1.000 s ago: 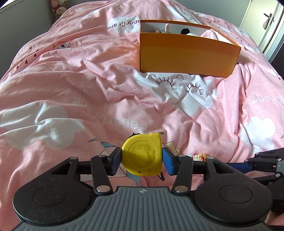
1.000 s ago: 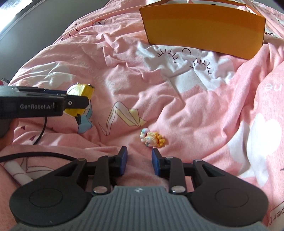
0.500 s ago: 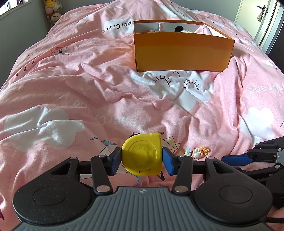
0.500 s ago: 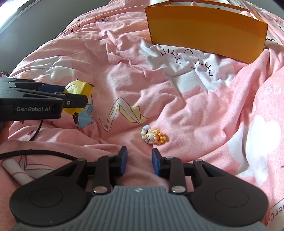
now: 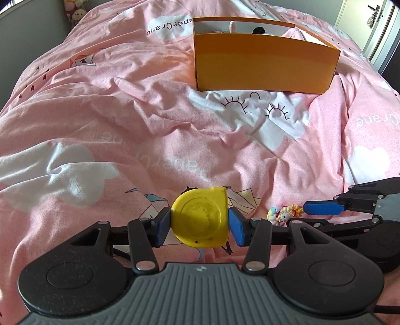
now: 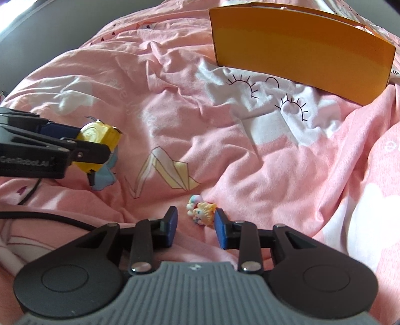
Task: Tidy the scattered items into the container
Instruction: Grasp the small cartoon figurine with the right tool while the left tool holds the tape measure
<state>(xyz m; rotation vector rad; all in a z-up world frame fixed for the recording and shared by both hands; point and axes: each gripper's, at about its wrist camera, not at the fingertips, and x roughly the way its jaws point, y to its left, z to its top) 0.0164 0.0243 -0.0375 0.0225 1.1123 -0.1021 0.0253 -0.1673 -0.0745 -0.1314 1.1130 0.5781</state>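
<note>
My left gripper (image 5: 200, 226) is shut on a yellow tape measure (image 5: 201, 216) and holds it just above the pink duvet; both also show in the right wrist view (image 6: 98, 146). My right gripper (image 6: 195, 226) is open, low on the duvet, its fingers either side of a small blonde doll charm (image 6: 202, 210). The charm also shows in the left wrist view (image 5: 283, 212), beside the right gripper's blue finger (image 5: 322, 207). The orange box (image 5: 265, 67) stands open at the far side of the bed with several items inside.
The pink duvet (image 5: 125, 112) with white cloud prints is rumpled into folds between me and the box (image 6: 300, 52). A black cable (image 6: 45, 216) and a white tube lie at the lower left of the right wrist view. A door (image 5: 375, 22) is at the far right.
My right gripper has moved forward, so the charm now lies between its fingertips. My left gripper has lifted the tape measure slightly and turned more toward the box.
</note>
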